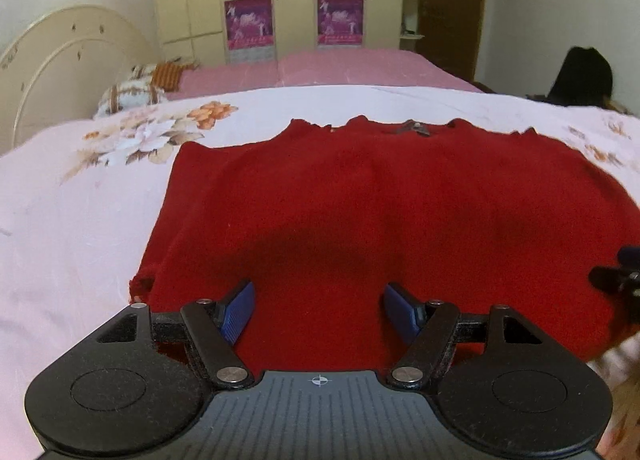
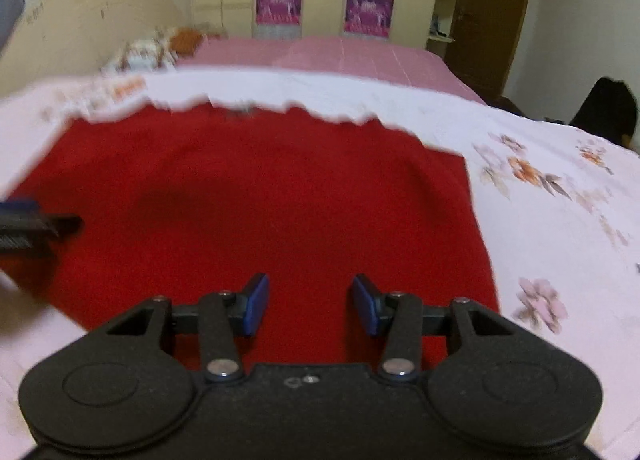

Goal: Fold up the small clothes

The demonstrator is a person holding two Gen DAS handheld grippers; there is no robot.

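Here the red top (image 1: 360,199) lies spread flat on the floral sheet (image 1: 80,219), its jagged far edge toward the pink bed (image 1: 360,67) and its near hem under both tools; nothing looks folded yet, so I judge this the reach before a first fold. On the left, the left gripper (image 1: 319,310) hangs over the near hem with its blue pads (image 1: 240,310) wide apart and nothing between them but cloth beneath; the garment's left corner (image 1: 140,284) sits just beside it, a little rumpled. On the right, the right gripper (image 2: 310,306) hovers over the hem near the right edge (image 2: 480,244); its jaws stand narrower, apart, and grip nothing. Each tool shows at the margin of the other's view. The next move, I think, calls for both to drop to the hem, pinch one layer each close to the corners, and lift evenly; a pinch too far inward would leave the corners sagging, and the thick knit may bunch.
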